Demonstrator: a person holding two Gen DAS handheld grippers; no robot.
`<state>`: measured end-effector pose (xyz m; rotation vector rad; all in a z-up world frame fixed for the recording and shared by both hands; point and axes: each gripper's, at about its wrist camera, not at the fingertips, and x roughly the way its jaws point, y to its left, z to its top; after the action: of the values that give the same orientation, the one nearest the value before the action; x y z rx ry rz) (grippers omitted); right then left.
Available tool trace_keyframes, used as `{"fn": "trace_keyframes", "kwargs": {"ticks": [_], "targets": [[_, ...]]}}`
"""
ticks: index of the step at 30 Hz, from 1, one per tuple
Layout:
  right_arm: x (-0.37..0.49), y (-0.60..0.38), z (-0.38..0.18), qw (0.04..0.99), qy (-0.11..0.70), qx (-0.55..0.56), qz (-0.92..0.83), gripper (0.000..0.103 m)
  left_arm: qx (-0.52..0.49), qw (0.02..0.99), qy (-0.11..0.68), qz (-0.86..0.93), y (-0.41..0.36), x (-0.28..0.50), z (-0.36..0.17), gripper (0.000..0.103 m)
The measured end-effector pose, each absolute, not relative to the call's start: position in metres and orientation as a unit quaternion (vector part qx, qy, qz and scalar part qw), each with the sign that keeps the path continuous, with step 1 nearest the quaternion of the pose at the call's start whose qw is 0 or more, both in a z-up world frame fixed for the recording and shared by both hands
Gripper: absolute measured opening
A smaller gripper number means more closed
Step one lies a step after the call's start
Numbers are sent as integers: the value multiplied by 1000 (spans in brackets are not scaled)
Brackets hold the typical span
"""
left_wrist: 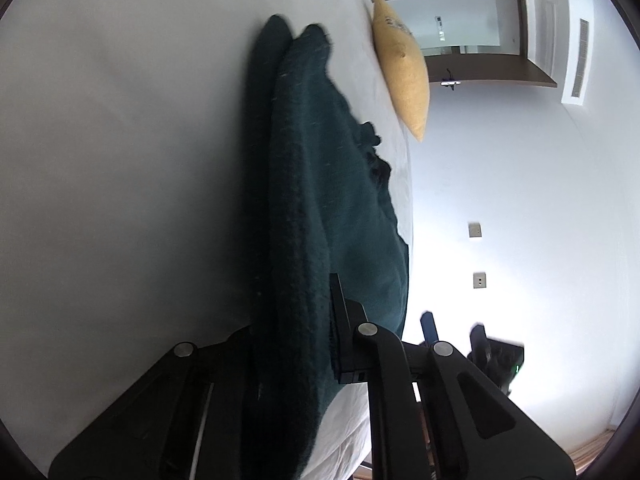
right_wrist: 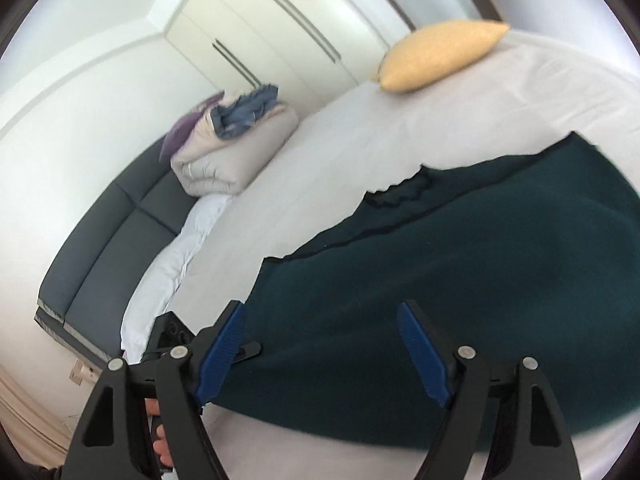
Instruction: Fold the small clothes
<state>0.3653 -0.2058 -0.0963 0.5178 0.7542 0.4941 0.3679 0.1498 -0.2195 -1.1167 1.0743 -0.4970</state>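
A dark green knitted garment (left_wrist: 320,184) lies spread on the white bed sheet (left_wrist: 120,160). My left gripper (left_wrist: 296,304) is shut on its near edge, and the cloth runs up between the jaws and hides one finger. In the right wrist view the same garment (right_wrist: 460,280) covers the sheet (right_wrist: 360,140) below my right gripper (right_wrist: 322,312). The right gripper's blue pads (right_wrist: 224,344) stand wide apart above the cloth with nothing pinched. The right gripper (left_wrist: 454,330) also shows past the bed's edge in the left wrist view.
A yellow pillow (right_wrist: 440,56) lies at the far end of the bed. A folded beige duvet with blue and purple cloth (right_wrist: 236,152) sits on a dark grey bench (right_wrist: 108,248) beside the bed. White wardrobes (right_wrist: 272,28) stand behind. A hand (right_wrist: 160,444) shows at lower left.
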Motion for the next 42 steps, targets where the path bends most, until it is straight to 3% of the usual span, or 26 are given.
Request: {"fn": "trace_keyframes", "kwargs": {"ticks": [8, 13, 19, 21, 29, 32, 33, 34, 36, 42], "targets": [[418, -226, -138, 814, 425, 320, 233, 81, -408, 747, 476, -221, 118, 386, -157, 10], [436, -268, -150, 744, 420, 440, 275, 81, -272, 795, 479, -255, 22, 418, -104, 10], [457, -309, -148, 715, 399, 495, 292, 81, -171, 781, 519, -303, -104, 412, -133, 11], [460, -314, -147, 722, 415, 477, 280, 86, -159, 783, 521, -299, -120, 403, -147, 10], [460, -310, -150, 729, 445, 447, 266, 76, -67, 823, 491, -278, -143, 385, -126, 12], [462, -296, -146, 745, 477, 391, 252, 60, -72, 815, 488, -306, -146, 375, -120, 33], [462, -294, -146, 750, 486, 374, 247, 54, -84, 808, 487, -321, -151, 374, -117, 55], [462, -294, -148, 751, 492, 367, 244, 52, -101, 800, 486, -339, -148, 370, -115, 69], [461, -301, -155, 749, 496, 370, 238, 39, -149, 786, 479, -361, -132, 361, -108, 74], [453, -301, -160, 755, 503, 352, 231, 33, -199, 788, 465, -350, -91, 363, -102, 74]]}}
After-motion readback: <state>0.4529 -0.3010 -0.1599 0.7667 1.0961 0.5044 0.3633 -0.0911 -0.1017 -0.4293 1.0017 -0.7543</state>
